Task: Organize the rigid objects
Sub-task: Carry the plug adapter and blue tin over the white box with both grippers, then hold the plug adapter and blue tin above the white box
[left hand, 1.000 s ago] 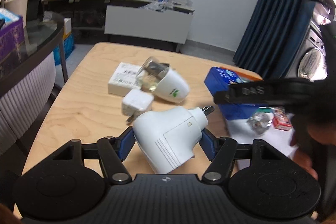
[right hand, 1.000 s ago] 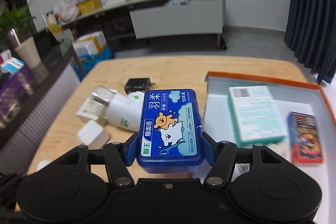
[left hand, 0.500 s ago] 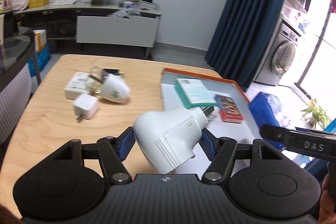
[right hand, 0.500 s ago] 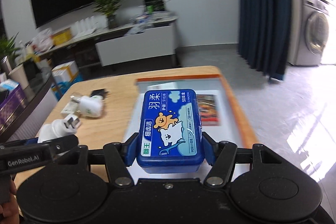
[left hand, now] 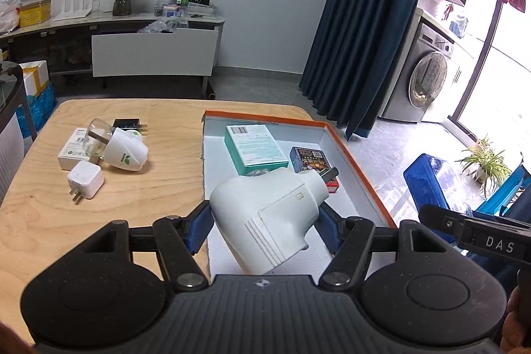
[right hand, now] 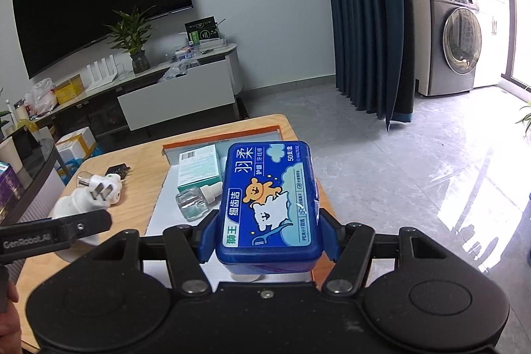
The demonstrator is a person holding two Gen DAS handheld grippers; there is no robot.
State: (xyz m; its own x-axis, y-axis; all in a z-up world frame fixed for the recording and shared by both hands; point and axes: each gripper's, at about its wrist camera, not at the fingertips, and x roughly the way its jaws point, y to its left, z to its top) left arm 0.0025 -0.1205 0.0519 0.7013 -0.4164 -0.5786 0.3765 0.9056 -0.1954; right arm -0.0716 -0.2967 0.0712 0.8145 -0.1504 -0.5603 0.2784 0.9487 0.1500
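Holding now: we carry one rigid thing in each gripper, both above the desk (left hand: 99,231).
Left gripper (left hand: 264,223): its blue fingers (left hand: 198,226) are clamped on the white plug-in unit (left hand: 268,218), one pad on each flank.
White plug-in unit: tilted, metal prongs aiming toward 1 o'clock, hanging over the near end of the tray.
Right gripper (right hand: 268,233): its fingers (right hand: 207,236) are pressed against the two long sides of the blue floss-pick box (right hand: 268,204), printed lid facing up.
Blue floss-pick box: we see it over the right edge of the tray (right hand: 186,148), partly past the desk edge.
Tray (left hand: 361,171): orange rim, white floor, at 12 o'clock from the left gripper.
In the tray: a teal carton (left hand: 254,148) at the far end, a small dark printed box (left hand: 313,163) just beside it toward 3 o'clock, and a clear little bottle (right hand: 195,199) lying near the carton in the right wrist view.
Loose on the desk, toward 10 o'clock of the left gripper: a white vaporizer with a green leaf (left hand: 124,151), a white cube charger (left hand: 84,183), a flat white box (left hand: 71,148) and a black adapter (left hand: 127,124), all close together.
Cross view: we see the right gripper's bar at 3 o'clock in the left wrist view.
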